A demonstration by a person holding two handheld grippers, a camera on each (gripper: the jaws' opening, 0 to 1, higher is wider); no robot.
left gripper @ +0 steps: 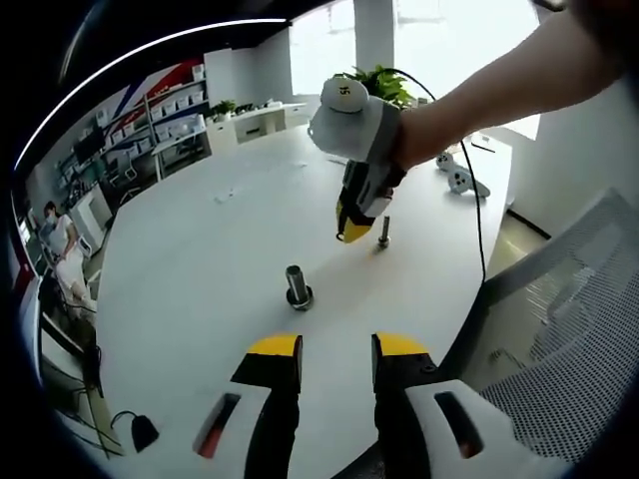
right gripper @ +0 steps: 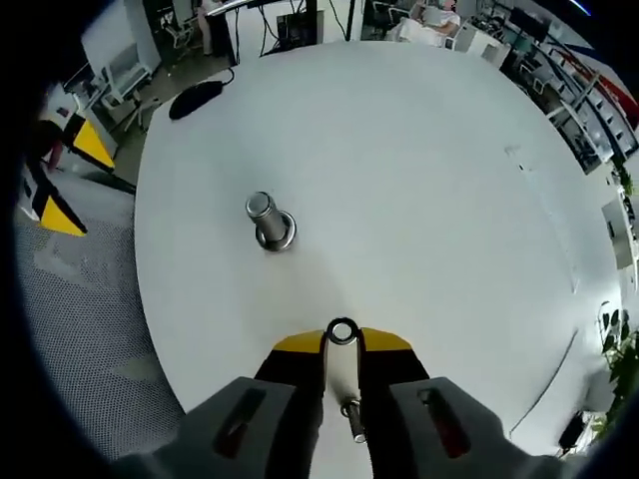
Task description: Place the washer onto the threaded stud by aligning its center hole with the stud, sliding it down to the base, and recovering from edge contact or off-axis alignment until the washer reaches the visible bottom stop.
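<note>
The washer point(right gripper: 341, 331) is pinched on edge between the yellow tips of the right tongs point(right gripper: 341, 339), its hole open to the camera, so the pick-up looks done and the fitting is left. In the right gripper view a thin bolt point(right gripper: 352, 419) shows in the gap between the jaws, at six o'clock from the washer; in the left gripper view the same bolt point(left gripper: 383, 232) stands upright on the white surface point(left gripper: 200, 259), just at three o'clock from the tips of the right tongs point(left gripper: 351, 232), which point down at it from a person's hand point(left gripper: 419, 135). Whether the washer is over the bolt's tip yet, I cannot tell; it has not slid down to the base. A thicker stud point(right gripper: 266, 222) with a ring at its foot stands well apart at ten o'clock in the right gripper view, and in the left gripper view that stud point(left gripper: 297, 286) sits at twelve o'clock from the left tongs point(left gripper: 336, 347), which are released, jaws parted and holding nothing, waiting at the near edge. What remains, by my reading, is to centre the hole, lower the washer, and let go at the bottom stop.
</note>
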